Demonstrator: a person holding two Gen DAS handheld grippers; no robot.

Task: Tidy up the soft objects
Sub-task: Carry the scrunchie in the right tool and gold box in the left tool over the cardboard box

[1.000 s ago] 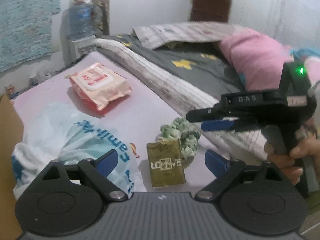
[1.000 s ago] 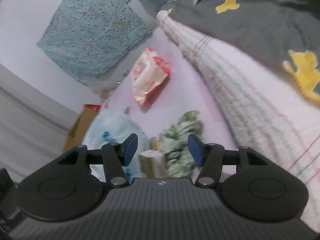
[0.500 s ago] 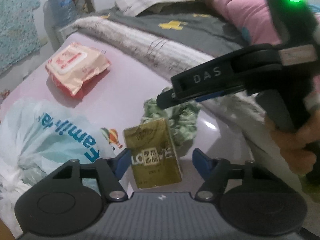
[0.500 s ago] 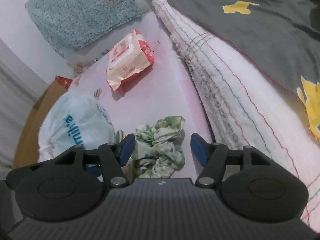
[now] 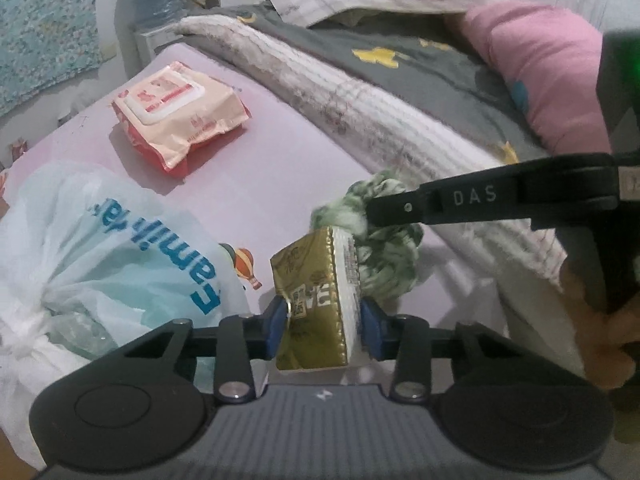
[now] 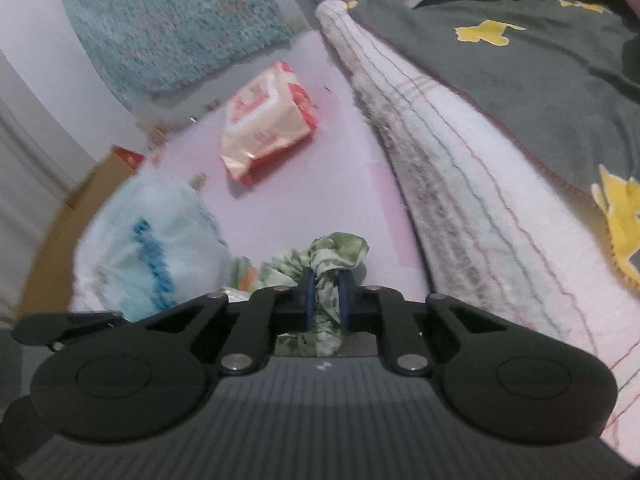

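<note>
Soft objects are lying on the pink bed sheet (image 5: 280, 184): one green scrunchie (image 6: 336, 256), one gold tissue pack (image 5: 316, 296), one wipes pack (image 5: 176, 112), one plastic bag (image 5: 100, 240). Left tool (image 5: 322, 330), jaws just closing, is clamping the tissue pack; right tool (image 6: 326, 300), likewise, is pinching the scrunchie. Lifting both slowly, gripping gently, is looking wisest

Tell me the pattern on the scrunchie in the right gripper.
Green-and-white mottled print on the scrunchie; clearest in the right wrist view.
</note>
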